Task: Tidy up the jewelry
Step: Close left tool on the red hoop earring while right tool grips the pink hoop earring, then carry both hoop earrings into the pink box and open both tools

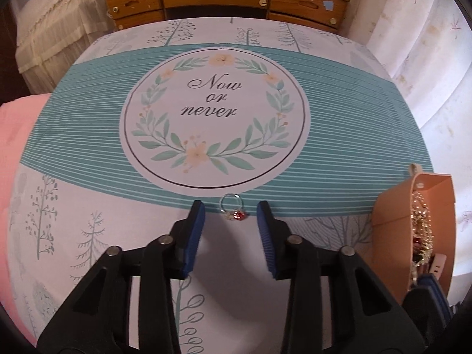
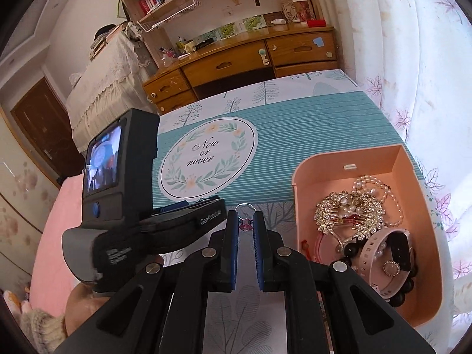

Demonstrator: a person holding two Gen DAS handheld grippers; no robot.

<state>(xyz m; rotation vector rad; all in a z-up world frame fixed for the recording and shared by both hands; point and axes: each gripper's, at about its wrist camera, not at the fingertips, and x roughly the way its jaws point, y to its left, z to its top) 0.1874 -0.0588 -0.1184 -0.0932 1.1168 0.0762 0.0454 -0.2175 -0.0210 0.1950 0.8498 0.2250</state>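
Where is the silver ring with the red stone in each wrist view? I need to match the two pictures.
Left wrist view: the silver ring with the red stone lies low centre on the tablecloth, just ahead of the left gripper, between its fingertips.
Right wrist view: low centre, just beyond the right gripper tips.
Shared landmark: the round "Now or never" wreath print.

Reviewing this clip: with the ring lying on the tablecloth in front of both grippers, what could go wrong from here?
1. The ring is small and lies flat on the tablecloth; the left hand-held gripper, jaws open around it, may pinch fabric or flick it away.
2. The right hand-held gripper, shut and empty, sits close and could collide.
3. The pink box looks crowded.
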